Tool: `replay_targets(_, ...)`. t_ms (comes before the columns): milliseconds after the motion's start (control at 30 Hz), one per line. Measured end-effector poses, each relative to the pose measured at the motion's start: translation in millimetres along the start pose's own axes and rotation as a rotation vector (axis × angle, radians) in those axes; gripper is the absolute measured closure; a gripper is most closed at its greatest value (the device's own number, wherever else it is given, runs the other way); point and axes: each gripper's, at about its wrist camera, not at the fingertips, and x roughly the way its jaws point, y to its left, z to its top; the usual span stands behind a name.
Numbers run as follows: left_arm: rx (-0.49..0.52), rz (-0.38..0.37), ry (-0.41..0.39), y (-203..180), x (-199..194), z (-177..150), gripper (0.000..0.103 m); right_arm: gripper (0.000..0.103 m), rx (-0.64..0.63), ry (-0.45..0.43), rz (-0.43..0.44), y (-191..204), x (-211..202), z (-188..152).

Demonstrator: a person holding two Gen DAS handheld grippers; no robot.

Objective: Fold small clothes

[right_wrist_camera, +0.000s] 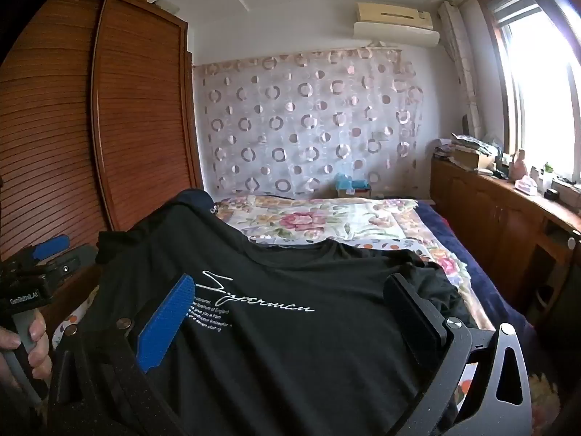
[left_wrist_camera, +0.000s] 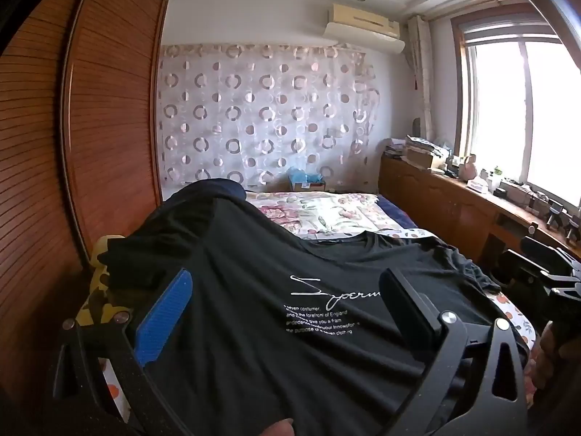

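A bed with a floral quilt fills the room beside a slatted wooden wardrobe. A black T-shirt with white "Superman" script lies spread front-up on the near end of the bed. The left gripper and right gripper both hover over it, jaws spread wide, gripping nothing. A hand holds the left gripper's handle.

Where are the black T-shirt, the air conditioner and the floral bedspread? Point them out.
black T-shirt (right_wrist_camera: 290, 345): right wrist view, chest below the print.
air conditioner (left_wrist_camera: 365, 27): left wrist view, front panel.
floral bedspread (right_wrist_camera: 319, 218): right wrist view, pink flower.
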Motion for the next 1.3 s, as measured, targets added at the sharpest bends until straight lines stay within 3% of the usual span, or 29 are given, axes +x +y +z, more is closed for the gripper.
replay_targets(1300, 0.003, 0.013, -0.006, 1.6, 1.0, -0.1, 0.000, 0.000, 0.011, -0.010, -0.003, 2.0, -4.3, 0.3)
